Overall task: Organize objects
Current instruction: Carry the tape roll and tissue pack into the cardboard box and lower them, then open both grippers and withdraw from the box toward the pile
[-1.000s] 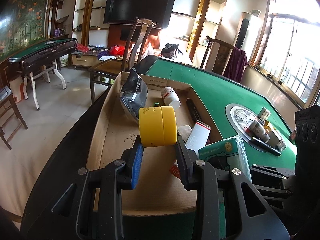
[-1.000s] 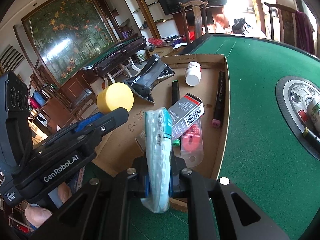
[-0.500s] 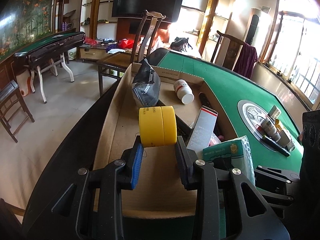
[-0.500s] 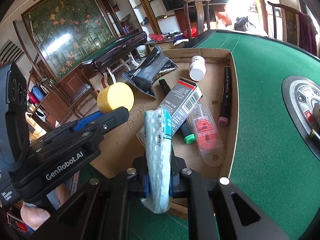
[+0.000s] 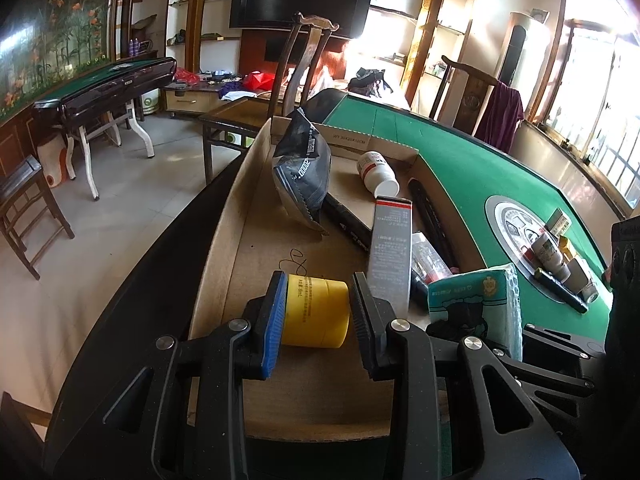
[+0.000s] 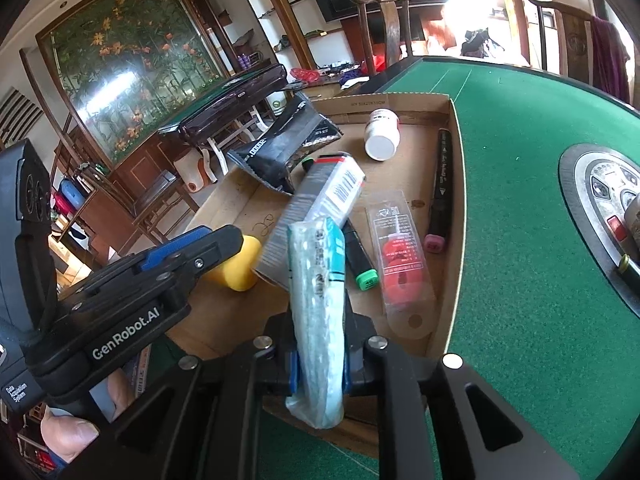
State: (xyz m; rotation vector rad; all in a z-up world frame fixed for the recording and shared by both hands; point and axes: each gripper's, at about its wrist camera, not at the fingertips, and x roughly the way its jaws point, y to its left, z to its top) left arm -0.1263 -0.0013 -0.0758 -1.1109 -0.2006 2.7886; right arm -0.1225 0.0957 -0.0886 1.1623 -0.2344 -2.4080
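**Holding a jar and a tissue pack over the box**

Gripping a yellow jar side-on, the left hand-held gripper has both pads against the jar's flat ends, low over the near floor of the cardboard box. Whether the jar touches the box floor cannot be told. In the right wrist view the same jar shows just past the left hand-held gripper's tip.

Right hand-held gripper: jaws nearly together, pinching a pale blue tissue pack that stands up between them, above the box's near edge. The pack sits just right of the left hand-held gripper.

Ahead of both, inside the box:
- grey carton with barcode, lying slantwise, just beyond the pack
- black pouch further off to the left, leaning on the box wall
- white bottle on its side near the far wall
- black marker, pink end, along the right wall
- green-capped marker, partly under the carton
- clear blister with red contents between the two markers

Right of the box, the green counter carries a round centre panel with small bottles and boxes clustered on it. A thumb shows at lower left, under the left hand-held gripper.
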